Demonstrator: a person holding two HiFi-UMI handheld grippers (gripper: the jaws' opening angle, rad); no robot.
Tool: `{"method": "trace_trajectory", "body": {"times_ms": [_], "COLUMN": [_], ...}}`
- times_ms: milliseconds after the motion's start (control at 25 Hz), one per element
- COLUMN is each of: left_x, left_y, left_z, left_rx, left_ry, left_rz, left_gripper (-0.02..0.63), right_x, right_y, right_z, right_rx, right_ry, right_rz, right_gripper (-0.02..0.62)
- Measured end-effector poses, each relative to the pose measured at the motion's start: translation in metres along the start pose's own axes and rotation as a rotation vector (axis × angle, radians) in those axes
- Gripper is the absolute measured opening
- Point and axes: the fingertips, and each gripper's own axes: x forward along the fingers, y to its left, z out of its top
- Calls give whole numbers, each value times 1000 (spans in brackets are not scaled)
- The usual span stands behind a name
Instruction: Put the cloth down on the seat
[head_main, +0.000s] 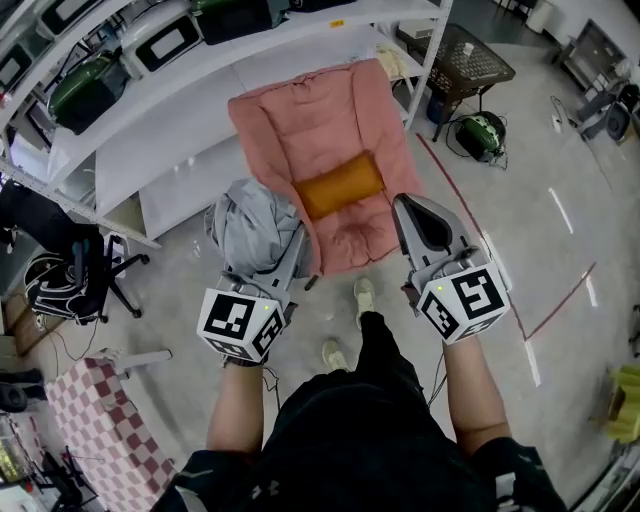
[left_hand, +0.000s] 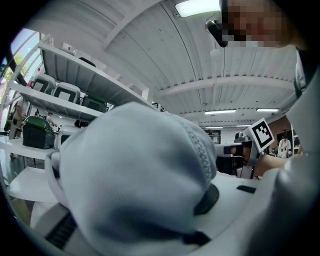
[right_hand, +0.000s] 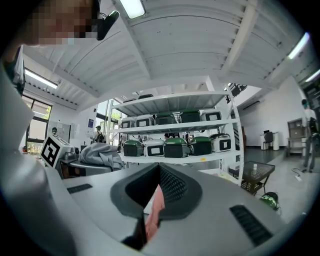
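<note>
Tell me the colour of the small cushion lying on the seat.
Orange. The small cushion shows best in the head view.

Black-clad person (head_main: 345, 440); grey left tool (head_main: 287, 262) and right tool (head_main: 420, 225) carry black-white marker cubes (head_main: 240, 322).

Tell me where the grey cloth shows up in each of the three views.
Head view: grey cloth bunched left of centre, at the left claw, beside the pink seat.
Left gripper view: grey cloth fills the centre and lower left, draped over the claw.
Right gripper view: grey cloth is a small heap at middle left.
Shared landmark: the white shelving with green appliances.
</note>
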Motion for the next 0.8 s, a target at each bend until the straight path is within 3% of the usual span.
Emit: {"method": "trace_trajectory", "body": {"times_ms": [400, 800], "left_x": [82, 170], "left_y": [36, 72], "left_z": [-54, -135], "left_rx": [-36, -95], "left_ry": [106, 188], "left_rz": [13, 6], "left_gripper": [126, 130], "right_x": [78, 162], "right_y": [-52, -109], "right_z": [-40, -110], "right_rx": [29, 78], "right_ry": [44, 108], "right_rz": [58, 99], "right_gripper": [3, 3]}}
